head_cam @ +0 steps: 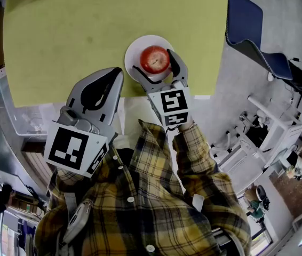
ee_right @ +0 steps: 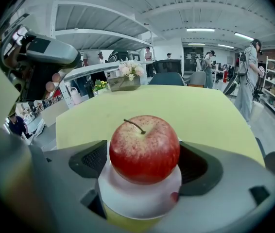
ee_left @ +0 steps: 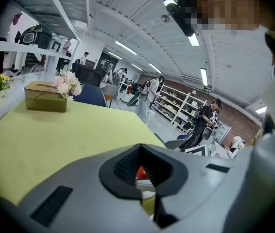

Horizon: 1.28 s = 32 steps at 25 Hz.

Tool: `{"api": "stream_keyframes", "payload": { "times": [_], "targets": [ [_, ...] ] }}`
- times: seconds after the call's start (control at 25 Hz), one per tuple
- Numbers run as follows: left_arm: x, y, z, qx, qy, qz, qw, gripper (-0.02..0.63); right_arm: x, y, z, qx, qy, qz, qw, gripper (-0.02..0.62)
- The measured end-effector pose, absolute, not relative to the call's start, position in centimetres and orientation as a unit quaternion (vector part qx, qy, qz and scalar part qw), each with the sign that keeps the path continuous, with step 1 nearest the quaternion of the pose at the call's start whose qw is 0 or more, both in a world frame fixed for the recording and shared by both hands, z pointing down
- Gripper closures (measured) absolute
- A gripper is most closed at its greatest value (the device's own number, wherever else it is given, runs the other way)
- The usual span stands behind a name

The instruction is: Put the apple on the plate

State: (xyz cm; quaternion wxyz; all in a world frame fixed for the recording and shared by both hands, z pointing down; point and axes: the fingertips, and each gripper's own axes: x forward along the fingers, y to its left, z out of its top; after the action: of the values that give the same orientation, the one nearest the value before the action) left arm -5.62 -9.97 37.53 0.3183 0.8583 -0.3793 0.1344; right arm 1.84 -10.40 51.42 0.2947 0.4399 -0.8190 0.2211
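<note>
At the near edge of a yellow-green tabletop (head_cam: 65, 31), a red, speckled apple (head_cam: 155, 59) sits stem-up on a small, round white plate (head_cam: 135, 49), directly between the spread jaws of the right gripper (head_cam: 154, 63). Its ribbed black pads flank the apple closely without visibly clamping it. The smooth, round fruit offers no long axis to favour. The left gripper (head_cam: 116, 74), jaws closed on nothing, hangs to the left, farther from the plate.

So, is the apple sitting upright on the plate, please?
Yes, upright: the apple rests on the white plate, stem up.
</note>
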Motion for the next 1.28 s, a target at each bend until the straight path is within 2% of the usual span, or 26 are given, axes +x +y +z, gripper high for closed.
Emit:
{"api": "stream_keyframes", "payload": {
  "times": [1.28],
  "targets": [
    [-5.0,-10.0,36.7,0.865,-0.375,0.127,0.307,0.604,2.6,-10.6,49.0,0.467,-0.817,0.207,0.269,0.172]
  ]
}}
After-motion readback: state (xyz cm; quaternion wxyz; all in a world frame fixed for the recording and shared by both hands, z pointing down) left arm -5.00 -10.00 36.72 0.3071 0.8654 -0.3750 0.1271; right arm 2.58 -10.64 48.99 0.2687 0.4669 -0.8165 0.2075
